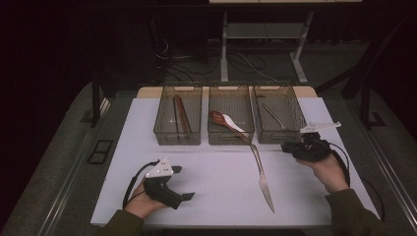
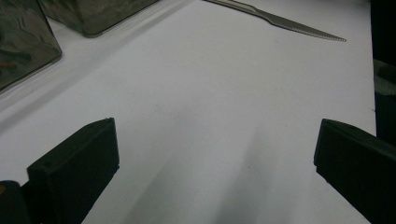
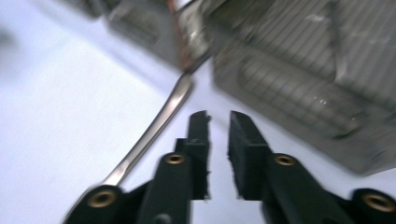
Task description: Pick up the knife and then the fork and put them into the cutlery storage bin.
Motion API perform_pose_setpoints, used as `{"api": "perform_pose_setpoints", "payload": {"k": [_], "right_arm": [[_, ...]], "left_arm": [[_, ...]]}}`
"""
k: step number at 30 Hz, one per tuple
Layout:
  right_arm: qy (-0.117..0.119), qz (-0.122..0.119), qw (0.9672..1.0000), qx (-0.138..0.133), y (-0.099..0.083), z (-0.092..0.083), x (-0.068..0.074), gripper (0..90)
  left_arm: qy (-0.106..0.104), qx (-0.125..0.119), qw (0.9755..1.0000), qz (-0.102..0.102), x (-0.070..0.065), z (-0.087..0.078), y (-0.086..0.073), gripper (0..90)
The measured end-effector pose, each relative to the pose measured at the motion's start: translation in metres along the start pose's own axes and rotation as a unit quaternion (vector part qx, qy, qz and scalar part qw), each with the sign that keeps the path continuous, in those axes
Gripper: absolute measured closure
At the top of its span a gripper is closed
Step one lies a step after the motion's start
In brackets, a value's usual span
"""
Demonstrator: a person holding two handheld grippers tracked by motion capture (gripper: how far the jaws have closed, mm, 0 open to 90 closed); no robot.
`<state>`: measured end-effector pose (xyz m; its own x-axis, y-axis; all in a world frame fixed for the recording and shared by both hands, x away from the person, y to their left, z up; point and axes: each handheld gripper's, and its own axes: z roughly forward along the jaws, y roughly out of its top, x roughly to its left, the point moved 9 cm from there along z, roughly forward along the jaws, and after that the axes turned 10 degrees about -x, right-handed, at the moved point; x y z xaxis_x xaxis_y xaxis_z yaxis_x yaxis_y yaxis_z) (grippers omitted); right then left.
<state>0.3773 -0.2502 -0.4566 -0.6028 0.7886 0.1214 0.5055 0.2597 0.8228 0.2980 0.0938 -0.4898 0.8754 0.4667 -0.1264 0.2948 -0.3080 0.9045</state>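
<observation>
In the high view, a white table [image 1: 211, 187] carries three clear bins in a row at its far side. The left bin [image 1: 178, 118] holds brown chopsticks [image 1: 182, 114]. The middle bin [image 1: 231, 118] holds a dark red spoon [image 1: 216, 117] and a white spoon [image 1: 232, 123]. The right bin [image 1: 279, 115] holds a thin metal piece (too small to tell which utensil). A long metal knife [image 1: 260, 174] lies on the table in front of the bins, its handle end close to the gap between the middle bin and the right bin, its tip pointing toward the person. The left gripper [image 1: 188, 183] rests low at the near left part of the table, well apart from the knife. The right gripper [image 1: 287, 146] is just in front of the right bin, near the knife handle.

In the left gripper view, the two black jaws stand wide apart with only the bare table between them. The knife blade [image 2: 299, 29] lies far off at the top.

In the right gripper view (the picture is blurred), the jaws are almost together, with a narrow gap and nothing between them. The knife handle [image 3: 154, 130] lies just beside the left jaw, not touching it as far as I can see. The right bin [image 3: 308, 74] is close ahead.
</observation>
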Motion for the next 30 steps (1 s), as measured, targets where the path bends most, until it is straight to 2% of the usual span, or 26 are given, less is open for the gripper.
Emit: {"api": "perform_pose_setpoints", "payload": {"k": [4, 9, 16, 18, 23, 30], "right_arm": [[0.025, -0.016, 0.9992, 0.027, -0.014, 0.002, 0.018, 89.7], [0.054, -0.033, 0.9966, 0.053, -0.025, 0.005, 0.04, 90.0], [0.077, -0.05, 0.9931, 0.074, -0.031, 0.019, 0.065, 90.0], [0.084, -0.062, 0.9911, 0.082, -0.034, 0.025, 0.071, 90.0], [0.09, -0.077, 0.9878, 0.102, -0.041, 0.035, 0.083, 90.0], [0.089, -0.097, 0.9842, 0.118, -0.046, 0.045, 0.09, 90.0]], "left_arm": [[0.0, 0.0, 1.0, 0.0, 0.0, 0.0, 0.0, 0.0], [0.0, 0.0, 1.0, -0.001, 0.0, 0.0, 0.0, 0.0], [-0.001, 0.001, 1.0, 0.001, 0.0, 0.0, 0.0, 0.0], [-0.001, 0.002, 1.0, 0.002, 0.001, 0.0, -0.001, 0.0], [-0.001, 0.002, 1.0, 0.002, 0.0, 0.0, -0.001, 0.0], [-0.001, 0.001, 1.0, 0.001, 0.0, 0.0, 0.0, 0.0]]}}
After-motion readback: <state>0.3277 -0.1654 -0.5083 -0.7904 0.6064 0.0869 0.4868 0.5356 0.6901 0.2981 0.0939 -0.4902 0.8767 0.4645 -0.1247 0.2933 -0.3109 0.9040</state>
